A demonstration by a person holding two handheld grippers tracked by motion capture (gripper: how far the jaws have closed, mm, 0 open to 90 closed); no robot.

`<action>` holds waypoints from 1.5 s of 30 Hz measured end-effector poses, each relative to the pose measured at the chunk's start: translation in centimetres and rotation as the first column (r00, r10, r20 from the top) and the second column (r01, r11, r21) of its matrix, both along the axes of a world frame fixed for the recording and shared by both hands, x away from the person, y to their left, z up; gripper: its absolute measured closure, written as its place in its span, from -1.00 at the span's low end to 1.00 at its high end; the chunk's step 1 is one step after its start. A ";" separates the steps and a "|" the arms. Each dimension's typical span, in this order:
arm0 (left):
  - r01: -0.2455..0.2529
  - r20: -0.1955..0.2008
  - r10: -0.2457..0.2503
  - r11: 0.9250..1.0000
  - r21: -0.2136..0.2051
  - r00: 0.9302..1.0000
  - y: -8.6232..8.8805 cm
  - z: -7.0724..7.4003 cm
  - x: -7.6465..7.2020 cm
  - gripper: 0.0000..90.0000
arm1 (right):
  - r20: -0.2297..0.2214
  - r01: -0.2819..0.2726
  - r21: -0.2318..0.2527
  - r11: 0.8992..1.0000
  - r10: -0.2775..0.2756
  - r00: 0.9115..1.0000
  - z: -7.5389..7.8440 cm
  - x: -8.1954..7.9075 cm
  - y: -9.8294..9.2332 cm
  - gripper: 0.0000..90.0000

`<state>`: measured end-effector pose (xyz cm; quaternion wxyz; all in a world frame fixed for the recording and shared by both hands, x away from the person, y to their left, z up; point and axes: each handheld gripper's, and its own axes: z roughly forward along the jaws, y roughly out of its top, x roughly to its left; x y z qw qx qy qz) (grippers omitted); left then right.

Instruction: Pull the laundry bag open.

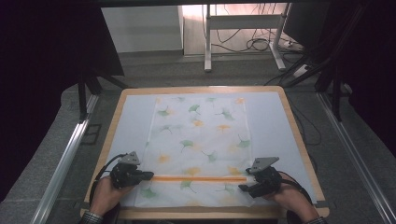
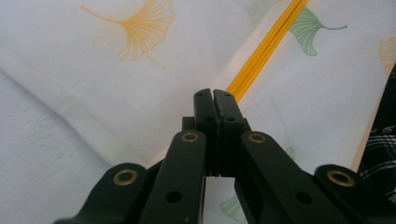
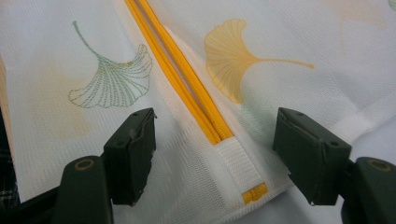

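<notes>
Near the table's (image 1: 299, 140) front edge, we pinch our left gripper (image 1: 148, 175) shut at the mesh bag's (image 1: 201, 140) yellow zipper (image 1: 200, 178), right gripper (image 1: 247, 186) spread open; zipping looks unfinished.

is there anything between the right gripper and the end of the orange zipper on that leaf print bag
Nothing visible. The right gripper stands open with its jaws either side of the orange zipper end on the mesh bag; only bare mesh lies between them. The left gripper is shut at the zipper's other end.
</notes>
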<state>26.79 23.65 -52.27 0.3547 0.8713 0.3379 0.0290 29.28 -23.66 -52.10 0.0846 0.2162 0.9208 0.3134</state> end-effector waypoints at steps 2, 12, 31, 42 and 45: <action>-0.009 0.002 0.009 1.000 0.000 1.000 0.4 0.0 -0.1 1.00 | -0.001 0.001 0.000 1.000 -0.001 1.000 0.0 0.0 0.0 -0.34; -0.041 0.003 0.041 0.999 -0.005 0.999 1.9 0.0 -0.4 1.00 | -0.001 0.002 0.000 1.000 -0.002 1.000 0.0 0.0 0.0 -0.34; -0.060 -0.005 0.060 0.998 0.004 0.998 2.4 -0.6 -0.4 1.00 | 0.000 0.002 0.002 1.000 -0.002 1.000 0.0 0.0 0.0 -0.34; -0.071 0.015 0.071 0.997 -0.019 0.997 2.1 -0.5 -0.5 0.77 | -0.004 -0.010 0.005 1.000 0.010 1.000 0.0 0.0 0.0 -0.42; -0.075 0.035 0.075 0.997 -0.012 0.997 1.9 -0.4 -0.5 0.52 | -0.009 -0.011 0.003 1.000 0.011 1.000 0.1 0.0 0.1 -0.46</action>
